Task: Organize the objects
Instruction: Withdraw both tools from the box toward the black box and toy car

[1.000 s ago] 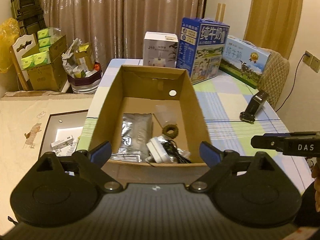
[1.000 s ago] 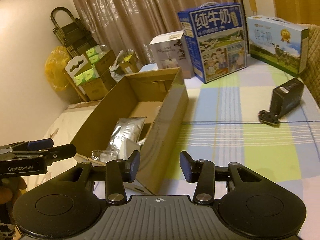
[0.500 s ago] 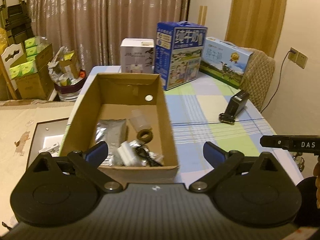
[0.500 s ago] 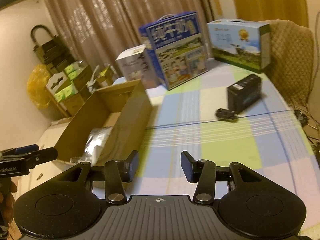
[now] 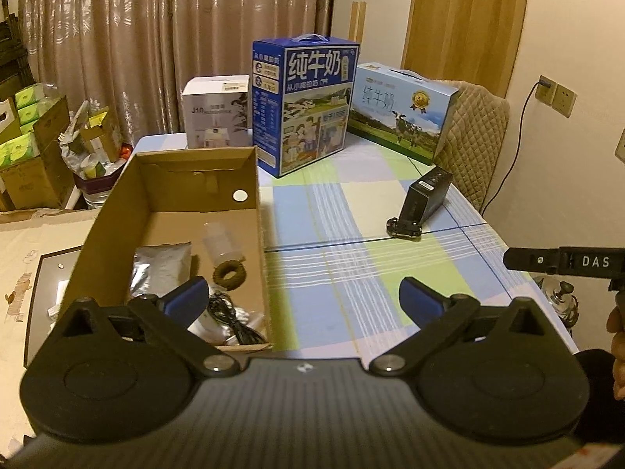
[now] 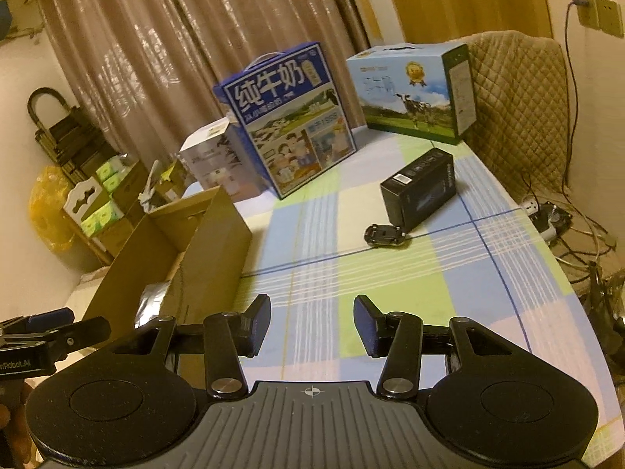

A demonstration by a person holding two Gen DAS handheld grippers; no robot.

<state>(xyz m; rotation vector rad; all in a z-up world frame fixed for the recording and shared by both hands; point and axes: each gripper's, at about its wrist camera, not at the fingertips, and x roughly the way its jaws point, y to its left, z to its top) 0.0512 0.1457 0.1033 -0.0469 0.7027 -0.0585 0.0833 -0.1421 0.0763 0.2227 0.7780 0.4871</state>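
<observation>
An open cardboard box [image 5: 258, 230] stands on the left of the checked table [image 5: 351, 258]; it also shows in the right wrist view [image 6: 211, 234]. It holds a silver foil bag [image 5: 160, 269], a brown ring [image 5: 230, 273], a clear cup [image 5: 218, 240] and a black cable [image 5: 234, 324]. A black box [image 6: 422, 187] with a small black toy car [image 6: 384, 234] in front of it lies at the table's right. My left gripper [image 5: 304, 301] is open and empty above the table's near edge. My right gripper [image 6: 312, 324] is open and empty, well short of the black box.
A blue milk carton [image 5: 308, 105], a white box [image 5: 216, 111] and a light-blue milk case [image 5: 402, 111] stand at the table's back. A quilted chair [image 6: 519, 109] is behind the right end. Cardboard boxes [image 5: 31, 156] sit on the floor at the left. Cables [image 6: 566, 234] lie right.
Both grippers have swung right, away from the cardboard box and toward the black box and toy car. Both stay open and empty.
</observation>
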